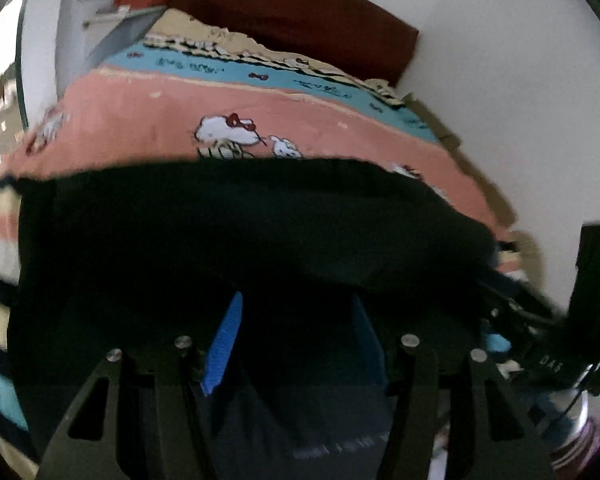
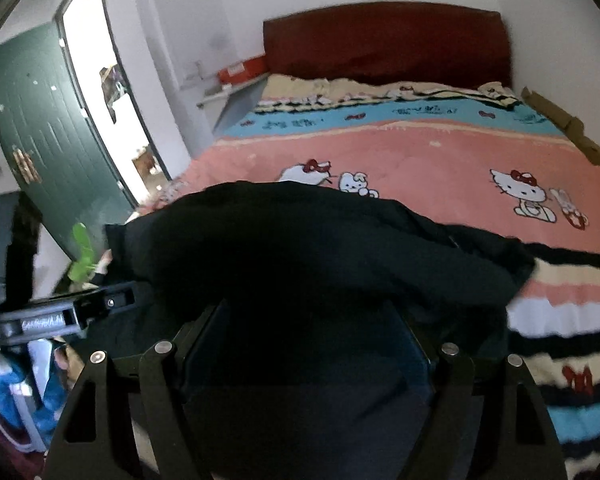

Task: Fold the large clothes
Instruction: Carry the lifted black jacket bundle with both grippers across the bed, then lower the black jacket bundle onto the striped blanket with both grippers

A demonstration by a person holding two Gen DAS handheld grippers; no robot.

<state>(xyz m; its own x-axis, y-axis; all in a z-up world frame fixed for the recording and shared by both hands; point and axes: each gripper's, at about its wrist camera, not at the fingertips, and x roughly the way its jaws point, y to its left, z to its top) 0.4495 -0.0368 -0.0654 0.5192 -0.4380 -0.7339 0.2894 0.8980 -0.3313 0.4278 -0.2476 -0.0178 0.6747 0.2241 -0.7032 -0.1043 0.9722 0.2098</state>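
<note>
The black garment (image 1: 236, 232) lies in a heap on the bed (image 1: 140, 120), along the near edge, over the striped end of the cover and reaching up to the pink band with the cartoon cats. It is bunched, not flat: the top outline humps and one end sags toward the right side of the bed in the right wrist view.

The left gripper (image 1: 296, 332) stands spread, its blue pads apart with dark cloth behind and below them. I see no fold pinched between them, so I read it as released. The right gripper (image 2: 312, 340) is also spread wide. Its pads are nearly lost against the black cloth, but nothing appears clamped, so released too.

By my reading the step in hand is a pause between grasps: both tools are off the cloth and the fold is far from done. The next move calls for finding two real edges or corners of the garment, a hem or shoulders, and taking one in each tool so it can be spread flat on the cover. With all this black on black, picking a single layer is the hard part.

The right view alone shows the green door (image 2: 48, 128), the full headboard (image 2: 384, 40) and the garment's right end. The left view alone shows bright blue pads clearly
</note>
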